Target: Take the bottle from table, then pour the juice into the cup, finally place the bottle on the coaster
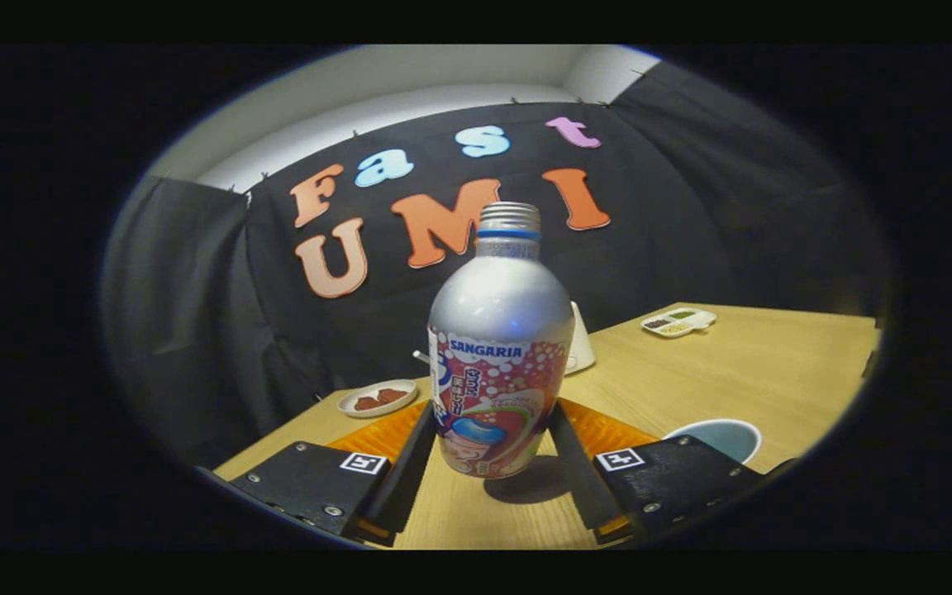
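A silver bottle (499, 347) with a colourful label and a metal screw cap stands upright between my fingers. My gripper (492, 417) is shut on it, with the left finger (410, 463) and the right finger (579, 471) pressing its lower sides. The bottle's base hangs just above the wooden table (773, 372), and its shadow lies below and to the right. An orange coaster (608, 431) lies flat just behind the bottle, partly hidden by it and by both fingers. A light blue cup (720, 435) stands to the right of the right finger, its lower part hidden.
A white object (582, 343) stands behind the bottle. A small plate (377, 399) of reddish-brown pieces sits beyond the left finger near the table's edge. A white divided tray (678, 321) lies far off to the right. The black cloth wall closes the back.
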Demonstrator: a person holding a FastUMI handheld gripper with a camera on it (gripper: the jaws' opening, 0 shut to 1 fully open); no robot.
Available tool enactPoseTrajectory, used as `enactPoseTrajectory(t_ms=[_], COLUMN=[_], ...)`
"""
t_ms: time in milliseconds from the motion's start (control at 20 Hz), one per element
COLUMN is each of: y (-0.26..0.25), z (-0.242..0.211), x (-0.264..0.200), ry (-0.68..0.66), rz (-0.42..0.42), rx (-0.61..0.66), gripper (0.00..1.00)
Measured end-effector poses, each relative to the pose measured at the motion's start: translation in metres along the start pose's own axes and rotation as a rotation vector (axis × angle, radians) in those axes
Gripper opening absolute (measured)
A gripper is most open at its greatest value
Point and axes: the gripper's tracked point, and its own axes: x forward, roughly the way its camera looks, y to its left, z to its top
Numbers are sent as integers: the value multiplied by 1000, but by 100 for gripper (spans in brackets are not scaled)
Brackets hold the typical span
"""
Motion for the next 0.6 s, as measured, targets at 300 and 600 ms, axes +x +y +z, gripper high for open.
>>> enactPoseTrajectory(t_ms=[300, 600], y=[-7, -14], z=[-30, -52], x=[9, 18], ry=[100, 164], rz=[-30, -26], rx=[-271, -277], gripper=[77, 77])
